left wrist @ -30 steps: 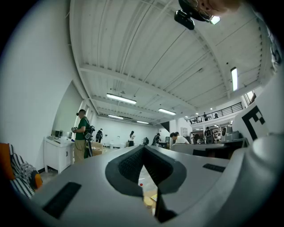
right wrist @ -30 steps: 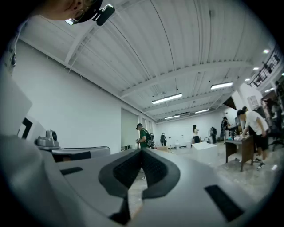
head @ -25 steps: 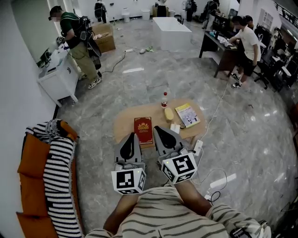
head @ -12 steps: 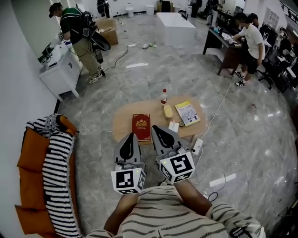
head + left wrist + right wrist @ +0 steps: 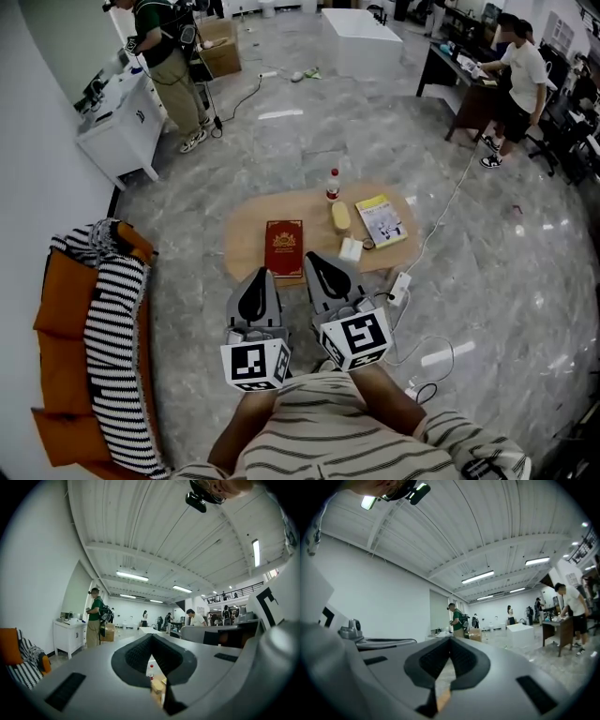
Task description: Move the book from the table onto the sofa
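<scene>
Book (image 5: 284, 247), red with a gold emblem on its cover: lies flat and closed on the low oval wooden table (image 5: 246, 234), left of centre, its near end at the table's near edge. Nothing rests on it and neither gripper touches it.

Left gripper (image 5: 260, 275) and right gripper (image 5: 314, 259): held side by side just short of the table's near edge, both pointing level towards it. The right tip is just beside the book's near right corner. Each pair of jaws is pressed together with nothing between them, as the left gripper view (image 5: 151, 638) and the right gripper view (image 5: 450, 641) confirm.

Also on the table: a bottle (image 5: 332, 185) upright at the far edge, a yellow magazine (image 5: 381, 219) at the right end, and a small white box (image 5: 351, 249) near the near edge.

Sofa (image 5: 56, 319): orange, well apart to the left, with a striped blanket (image 5: 117, 347) draped over it.
</scene>
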Demonstrator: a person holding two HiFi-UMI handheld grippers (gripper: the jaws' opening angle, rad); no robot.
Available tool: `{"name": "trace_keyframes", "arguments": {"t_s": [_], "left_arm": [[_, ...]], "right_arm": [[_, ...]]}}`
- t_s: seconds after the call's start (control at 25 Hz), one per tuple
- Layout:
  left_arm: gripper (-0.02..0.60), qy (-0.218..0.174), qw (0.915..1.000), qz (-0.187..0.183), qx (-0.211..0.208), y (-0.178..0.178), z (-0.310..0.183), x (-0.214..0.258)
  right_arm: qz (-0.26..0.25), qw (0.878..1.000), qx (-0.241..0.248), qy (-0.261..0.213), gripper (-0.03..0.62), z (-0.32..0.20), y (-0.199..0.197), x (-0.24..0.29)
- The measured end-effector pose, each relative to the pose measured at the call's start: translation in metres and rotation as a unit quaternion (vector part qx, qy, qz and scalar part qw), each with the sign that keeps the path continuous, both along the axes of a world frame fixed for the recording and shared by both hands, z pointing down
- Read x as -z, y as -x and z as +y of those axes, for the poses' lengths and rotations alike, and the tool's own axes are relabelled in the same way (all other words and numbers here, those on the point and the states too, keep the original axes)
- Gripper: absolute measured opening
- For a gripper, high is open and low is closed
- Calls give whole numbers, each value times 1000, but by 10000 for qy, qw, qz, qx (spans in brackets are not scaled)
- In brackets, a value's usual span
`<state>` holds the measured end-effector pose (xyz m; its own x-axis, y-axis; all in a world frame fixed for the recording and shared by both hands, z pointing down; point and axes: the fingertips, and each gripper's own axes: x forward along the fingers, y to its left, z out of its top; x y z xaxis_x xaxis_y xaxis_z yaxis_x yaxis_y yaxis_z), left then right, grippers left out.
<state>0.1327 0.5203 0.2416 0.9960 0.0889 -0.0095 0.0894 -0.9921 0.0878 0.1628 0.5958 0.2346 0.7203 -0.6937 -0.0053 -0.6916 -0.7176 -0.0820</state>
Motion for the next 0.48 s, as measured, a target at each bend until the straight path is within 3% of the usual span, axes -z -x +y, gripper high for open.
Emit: {"name": "trace_keyframes", "arguments": {"t_s": [0.48], "left_arm": [[5,81,9985,-405,-369,-101,-73,-36]], "right_arm": [[-457,9983,-338,104,12,-68,-93,-40]]}}
